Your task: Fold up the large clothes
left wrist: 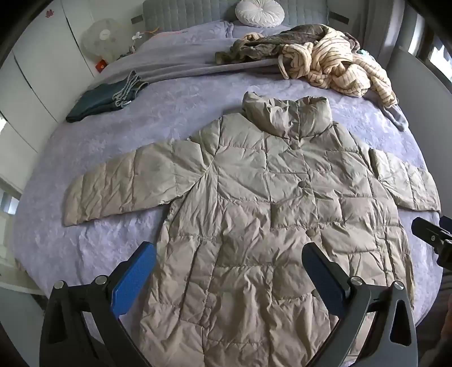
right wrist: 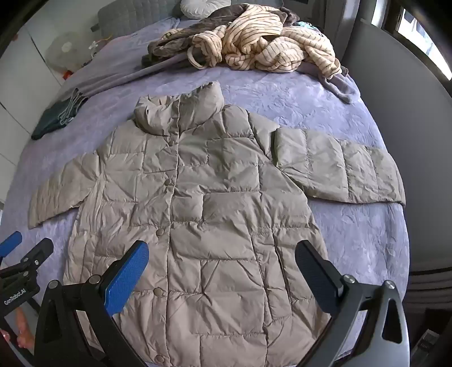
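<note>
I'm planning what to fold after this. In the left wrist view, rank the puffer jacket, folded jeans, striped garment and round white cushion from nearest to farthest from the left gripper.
1. Puffer jacket: spread flat directly below the open left gripper.
2. Folded jeans: far left of the bed.
3. Striped garment: crumpled, far right.
4. Round white cushion: at the headboard.

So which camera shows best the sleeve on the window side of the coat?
The right wrist view: that sleeve lies whole and flat on the bedspread, cuff included. In the left wrist view the same sleeve sits squeezed at the picture's right edge, and the right claw crowds the space just below its cuff.
</note>
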A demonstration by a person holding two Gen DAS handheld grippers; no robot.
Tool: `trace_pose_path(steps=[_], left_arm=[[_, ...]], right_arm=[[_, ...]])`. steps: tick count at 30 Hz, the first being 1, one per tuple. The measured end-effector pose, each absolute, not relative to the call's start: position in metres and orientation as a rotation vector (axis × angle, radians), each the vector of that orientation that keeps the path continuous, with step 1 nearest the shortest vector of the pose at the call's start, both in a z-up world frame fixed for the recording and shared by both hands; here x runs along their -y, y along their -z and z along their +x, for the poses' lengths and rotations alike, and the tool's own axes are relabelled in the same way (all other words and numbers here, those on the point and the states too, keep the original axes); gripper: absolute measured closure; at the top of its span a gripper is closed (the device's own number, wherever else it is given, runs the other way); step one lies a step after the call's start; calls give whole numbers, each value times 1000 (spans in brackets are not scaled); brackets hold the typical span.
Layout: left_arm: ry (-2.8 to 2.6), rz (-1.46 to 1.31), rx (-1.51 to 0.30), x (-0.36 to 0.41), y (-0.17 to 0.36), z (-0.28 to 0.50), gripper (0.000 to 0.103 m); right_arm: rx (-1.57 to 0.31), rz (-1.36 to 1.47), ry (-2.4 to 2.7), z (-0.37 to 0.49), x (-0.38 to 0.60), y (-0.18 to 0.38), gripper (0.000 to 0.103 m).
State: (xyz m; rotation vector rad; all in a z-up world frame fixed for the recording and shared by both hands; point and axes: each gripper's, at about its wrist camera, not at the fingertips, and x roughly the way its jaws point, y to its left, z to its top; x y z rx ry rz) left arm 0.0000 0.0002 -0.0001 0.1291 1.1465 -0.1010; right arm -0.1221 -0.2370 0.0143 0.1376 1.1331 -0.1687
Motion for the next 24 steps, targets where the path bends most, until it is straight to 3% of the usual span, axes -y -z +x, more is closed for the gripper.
trace_pose_path(steps=[24], left_arm=[[115, 120, -1156, 2, 2, -2, 0]], right_arm=[[-1134, 126, 177, -119, 237, -15, 0]])
